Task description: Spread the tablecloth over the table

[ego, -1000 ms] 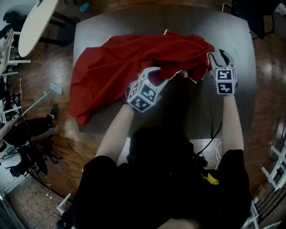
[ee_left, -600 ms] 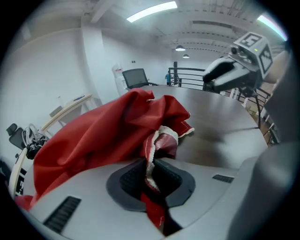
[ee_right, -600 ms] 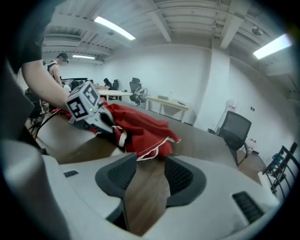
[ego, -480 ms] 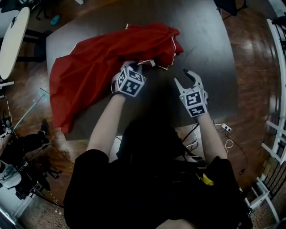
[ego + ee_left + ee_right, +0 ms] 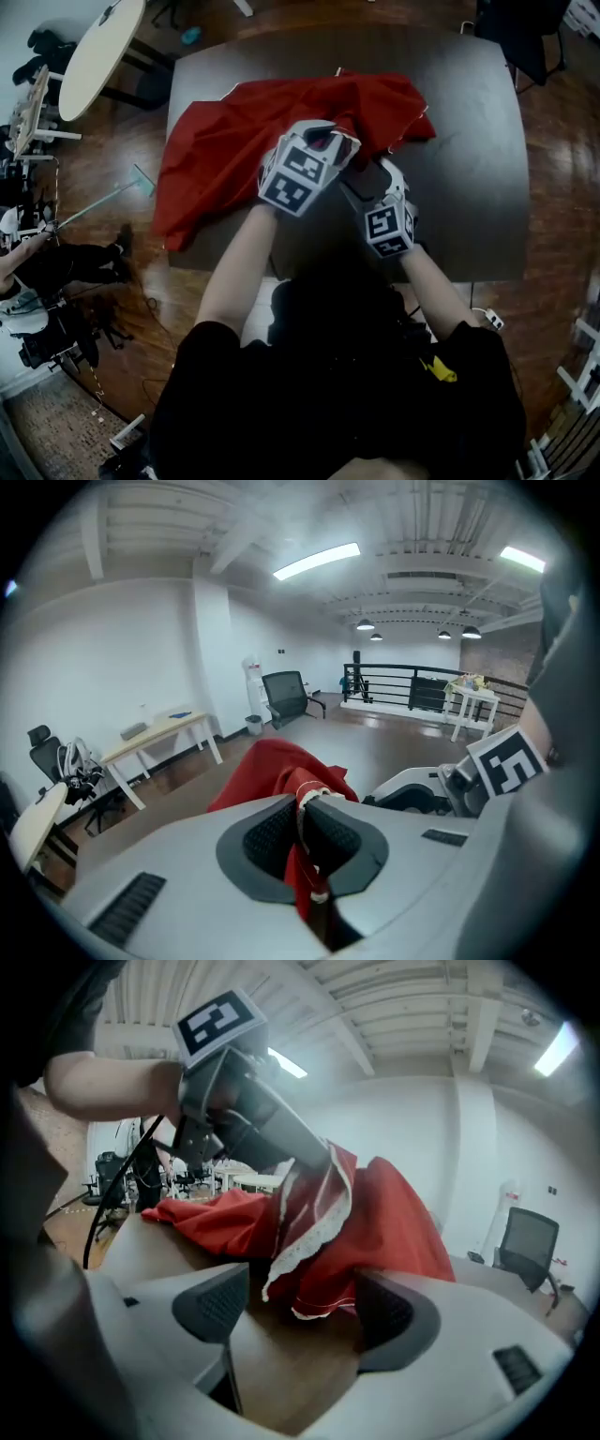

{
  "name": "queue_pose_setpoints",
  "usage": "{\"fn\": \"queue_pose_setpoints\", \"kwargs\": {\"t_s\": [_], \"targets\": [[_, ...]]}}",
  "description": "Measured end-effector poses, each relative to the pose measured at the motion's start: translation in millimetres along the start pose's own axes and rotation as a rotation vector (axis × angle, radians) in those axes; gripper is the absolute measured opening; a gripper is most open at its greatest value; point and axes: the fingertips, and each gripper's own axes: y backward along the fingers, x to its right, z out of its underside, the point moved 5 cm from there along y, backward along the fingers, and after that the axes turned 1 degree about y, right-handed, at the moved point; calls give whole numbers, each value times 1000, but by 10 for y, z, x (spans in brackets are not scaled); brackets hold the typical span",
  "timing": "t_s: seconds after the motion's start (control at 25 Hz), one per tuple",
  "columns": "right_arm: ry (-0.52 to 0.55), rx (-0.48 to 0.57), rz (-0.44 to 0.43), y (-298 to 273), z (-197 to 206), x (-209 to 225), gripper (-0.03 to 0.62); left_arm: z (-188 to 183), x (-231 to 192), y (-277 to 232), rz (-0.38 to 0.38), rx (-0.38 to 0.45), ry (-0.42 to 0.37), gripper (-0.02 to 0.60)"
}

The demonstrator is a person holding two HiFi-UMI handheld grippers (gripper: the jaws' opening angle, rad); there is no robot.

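Seen from above, the person's forearms [image 5: 239,272] reach over a dark table [image 5: 469,187]. The nearer right gripper [image 5: 373,180] has just been opening its jaws. They stand wide, and the lace hem [image 5: 314,1227] hangs between them, clear of the pads. Just beyond, the left gripper [image 5: 328,139] is above the tabletop, jaws pinching a fold of the red tablecloth [image 5: 216,155]. Its marker cube [image 5: 298,176] hides some of the cloth. The cloth lies bunched on the table's far left. Farther off stand a pale round table [image 5: 98,52] and a black chair [image 5: 520,33].
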Motion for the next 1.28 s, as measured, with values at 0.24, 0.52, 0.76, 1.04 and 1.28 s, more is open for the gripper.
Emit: {"fn": "queue_pose_setpoints", "kwargs": {"t_s": [0.24,0.52,0.76,1.04,1.28], "targets": [[-188,5,-37,-33,-175,-333,362,119,56,251,8,-27,-74,8],[-183,7,208,224,-178,-141,362,47,156,419,27,6,-96,8],[-172,39,187,365,-204,-144,362,-79,455,302,134,32,-124,8],[-147,-88,245,263,72,-10,151,-214,661,274,166,30,-167,8],[-84,-116,388,717,404,546,8,25,897,186,280,-51,-176,8]]}}
